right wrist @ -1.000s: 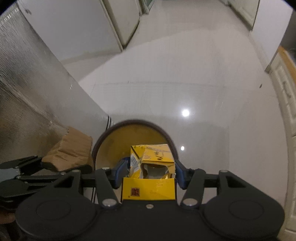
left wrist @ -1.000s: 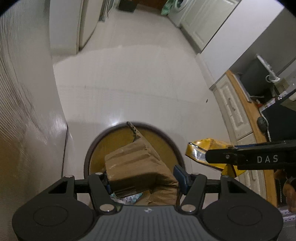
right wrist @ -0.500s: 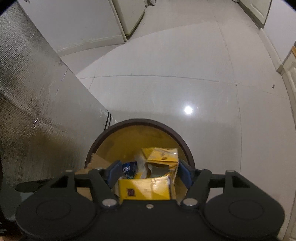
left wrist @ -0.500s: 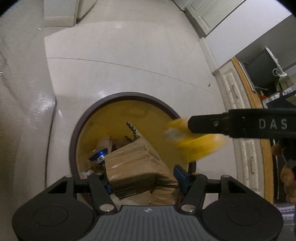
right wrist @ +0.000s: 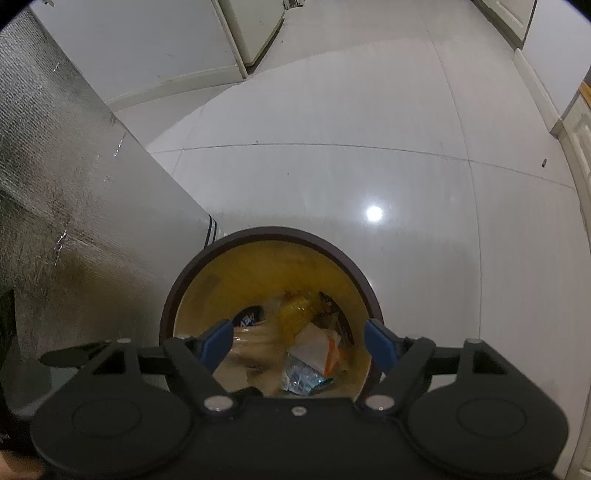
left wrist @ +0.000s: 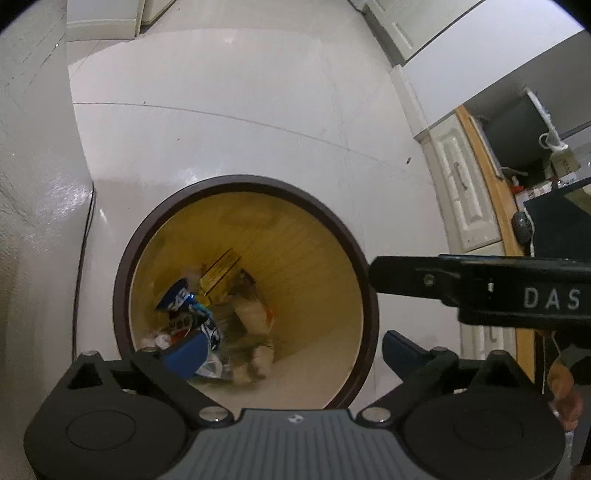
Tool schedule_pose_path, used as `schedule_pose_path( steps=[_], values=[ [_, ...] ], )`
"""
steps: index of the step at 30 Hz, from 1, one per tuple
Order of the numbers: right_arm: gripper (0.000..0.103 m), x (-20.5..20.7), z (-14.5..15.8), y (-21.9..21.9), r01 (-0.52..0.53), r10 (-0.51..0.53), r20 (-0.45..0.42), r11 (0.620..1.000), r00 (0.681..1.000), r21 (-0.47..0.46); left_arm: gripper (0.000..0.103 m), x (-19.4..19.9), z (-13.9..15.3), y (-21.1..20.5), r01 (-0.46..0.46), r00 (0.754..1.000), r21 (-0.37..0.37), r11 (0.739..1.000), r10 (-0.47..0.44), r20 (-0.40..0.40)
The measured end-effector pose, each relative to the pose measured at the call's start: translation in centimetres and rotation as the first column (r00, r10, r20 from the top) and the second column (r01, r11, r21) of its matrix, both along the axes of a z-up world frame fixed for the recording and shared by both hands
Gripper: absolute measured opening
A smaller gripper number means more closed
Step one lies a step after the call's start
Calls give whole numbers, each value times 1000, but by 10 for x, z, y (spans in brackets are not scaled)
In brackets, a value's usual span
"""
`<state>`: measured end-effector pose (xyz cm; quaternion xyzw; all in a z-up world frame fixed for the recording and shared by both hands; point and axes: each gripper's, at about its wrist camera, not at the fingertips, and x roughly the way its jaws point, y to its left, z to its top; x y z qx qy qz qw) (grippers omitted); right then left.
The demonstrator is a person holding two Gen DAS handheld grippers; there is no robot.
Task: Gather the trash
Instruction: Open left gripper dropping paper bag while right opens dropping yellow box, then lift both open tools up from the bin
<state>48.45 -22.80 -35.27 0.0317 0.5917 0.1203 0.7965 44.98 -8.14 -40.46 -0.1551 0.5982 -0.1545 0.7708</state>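
Note:
A round trash bin with a dark brown rim [left wrist: 371, 295] and yellow inside stands on the floor; it also shows in the right wrist view [right wrist: 170, 295]. Inside lie a yellow carton [left wrist: 219, 275] [right wrist: 295, 312], a crumpled brown paper bag [left wrist: 255, 310] [right wrist: 251, 343], a blue wrapper [left wrist: 177, 297] and other scraps. My left gripper [left wrist: 291, 350] is open and empty above the bin. My right gripper [right wrist: 299, 341] is open and empty above the bin; its side shows in the left wrist view [left wrist: 480, 288].
The white tiled floor [right wrist: 332, 166] spreads beyond the bin. A silver foil-covered surface [right wrist: 74, 184] rises at the left. White cabinets [left wrist: 465, 192] and a wooden counter edge [left wrist: 495, 192] stand at the right. White cabinets [right wrist: 251, 29] stand at the back.
Both grippers have opened. The brown paper bag has dropped from the left gripper and the yellow carton from the right gripper into the bin. Both grippers moved over the bin.

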Motion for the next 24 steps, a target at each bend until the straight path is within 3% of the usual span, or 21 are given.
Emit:
schedule_pose_path(
  steps=[12,14,20,24],
  values=[
    [86,-15,13,-13,11,-11,9,1000,1000,20,103,-11,25,-1,46,999,149,988,-44,-14],
    [93,-17,17,-15,11,-11,15,1000,1000,28,103,-13,32,1,42,999,182,982,-41,-10],
    [103,-28,43,-14,-26,24,75,999,997,24,103,-26,67,13,4,999,220,975,-13,36],
    [103,-36,66,-18,6,-13,94,997,995,72,103,-37,93,19,-25,997,248,968,7,75]
  ],
)
